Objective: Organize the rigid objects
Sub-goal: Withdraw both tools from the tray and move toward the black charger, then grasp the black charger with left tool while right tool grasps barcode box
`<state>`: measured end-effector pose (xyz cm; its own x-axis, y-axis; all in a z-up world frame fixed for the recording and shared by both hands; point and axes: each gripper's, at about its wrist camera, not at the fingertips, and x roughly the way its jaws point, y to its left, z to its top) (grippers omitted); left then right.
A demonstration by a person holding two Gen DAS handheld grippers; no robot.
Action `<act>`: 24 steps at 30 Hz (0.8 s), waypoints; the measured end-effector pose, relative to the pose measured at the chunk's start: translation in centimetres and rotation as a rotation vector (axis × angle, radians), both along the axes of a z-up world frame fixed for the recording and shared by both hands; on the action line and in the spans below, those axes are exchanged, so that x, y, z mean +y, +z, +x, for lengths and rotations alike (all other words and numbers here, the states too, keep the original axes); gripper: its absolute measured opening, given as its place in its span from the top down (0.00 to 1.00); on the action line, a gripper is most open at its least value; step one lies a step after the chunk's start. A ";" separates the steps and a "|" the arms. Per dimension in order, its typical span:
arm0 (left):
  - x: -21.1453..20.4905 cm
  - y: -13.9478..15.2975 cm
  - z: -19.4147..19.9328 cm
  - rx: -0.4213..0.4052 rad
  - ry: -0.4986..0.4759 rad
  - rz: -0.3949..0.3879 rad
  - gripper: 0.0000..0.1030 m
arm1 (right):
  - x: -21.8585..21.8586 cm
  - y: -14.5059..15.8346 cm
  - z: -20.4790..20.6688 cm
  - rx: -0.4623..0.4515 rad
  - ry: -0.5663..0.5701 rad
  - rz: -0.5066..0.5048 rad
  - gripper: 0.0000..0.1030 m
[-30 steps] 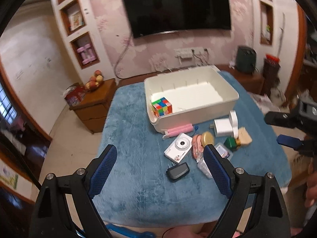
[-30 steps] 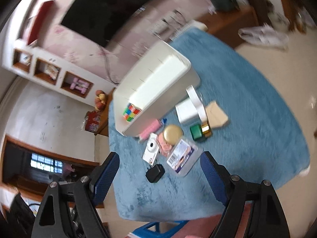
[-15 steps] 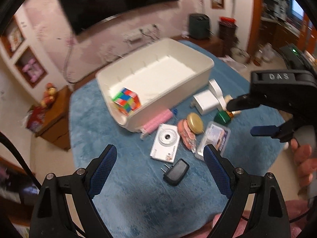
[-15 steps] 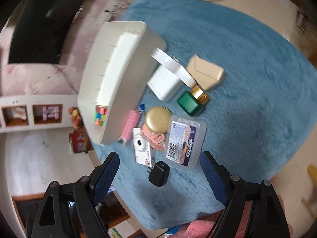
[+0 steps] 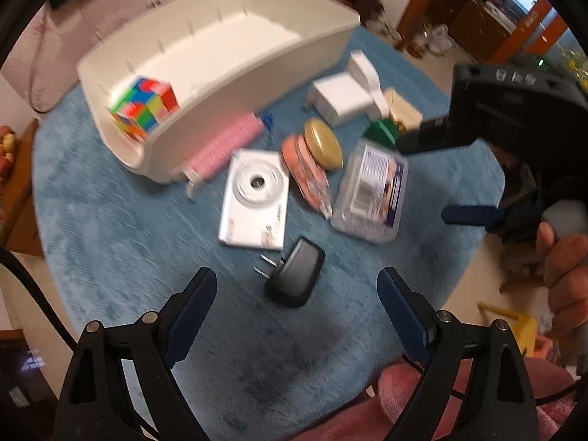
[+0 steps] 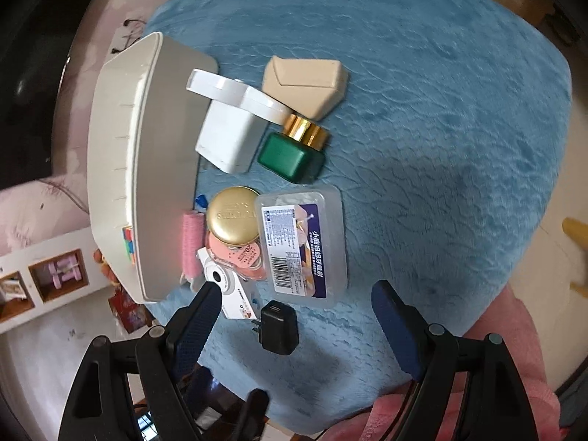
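A white bin (image 5: 257,62) holds a colourful puzzle cube (image 5: 145,108). Beside it on the blue cloth lie a pink roller (image 5: 228,145), a white camera (image 5: 255,198), a black plug adapter (image 5: 294,277), a clear labelled box (image 5: 371,191), a gold-lidded tin (image 5: 323,143), a green bottle (image 6: 292,156), a white charger (image 6: 229,136) and a beige block (image 6: 305,86). My left gripper (image 5: 296,316) is open, just short of the adapter. My right gripper (image 6: 290,319) is open above the adapter (image 6: 277,327) and the clear box (image 6: 303,244).
The blue cloth (image 6: 441,110) covers a round table whose edge falls away to the floor on the right. A TV wall and shelves (image 6: 55,275) stand behind the bin. A pink-sleeved arm (image 5: 422,397) is at the bottom.
Both grippers have dropped closer to the table and the pile of objects. The right gripper has swung over the objects, looking down. Nothing has been grasped.
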<state>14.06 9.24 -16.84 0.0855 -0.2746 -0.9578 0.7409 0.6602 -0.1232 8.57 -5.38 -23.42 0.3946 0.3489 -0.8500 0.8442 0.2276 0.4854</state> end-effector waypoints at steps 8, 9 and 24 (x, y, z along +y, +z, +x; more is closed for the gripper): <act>-0.4 -3.8 0.4 0.149 -0.011 0.075 0.13 | 1.1 -1.2 1.1 0.044 -0.008 0.028 0.18; -0.5 -4.1 0.4 0.155 -0.010 0.083 0.13 | 1.1 -1.3 1.3 0.046 -0.002 0.025 0.18; -2.8 -7.9 0.3 0.232 0.038 0.182 0.26 | -1.1 -3.6 5.7 0.171 0.102 0.043 0.18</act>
